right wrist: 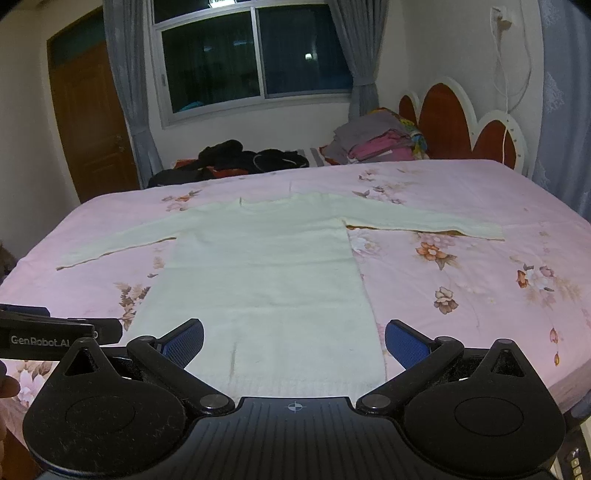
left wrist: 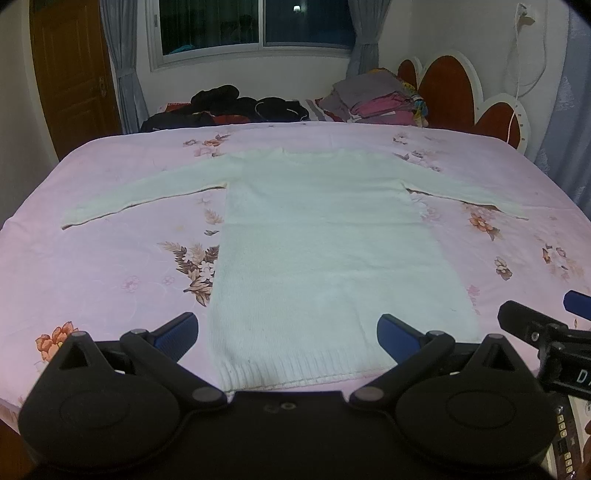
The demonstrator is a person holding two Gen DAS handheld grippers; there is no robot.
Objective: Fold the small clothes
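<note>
On the pink floral bedspread [left wrist: 92,258] a pale knit sweater [left wrist: 325,251] is spread flat, its hem nearest the tongs, its long axis running straight away, sleeves out sideways. The left gripper [left wrist: 288,332] and right gripper [right wrist: 293,341] are both held spread wide and empty just short of the hem, the left toward its left corner, the right toward its right.

Pink floral bedsheet [left wrist: 110,258], dark clothes heap [left wrist: 236,105], folded pile [left wrist: 376,98], window [right wrist: 255,55], wooden door [right wrist: 92,122]

A home bedroom: floral-sheeted bed [left wrist: 110,258], padded headboard [left wrist: 447,92], curtained window [left wrist: 255,26].
</note>
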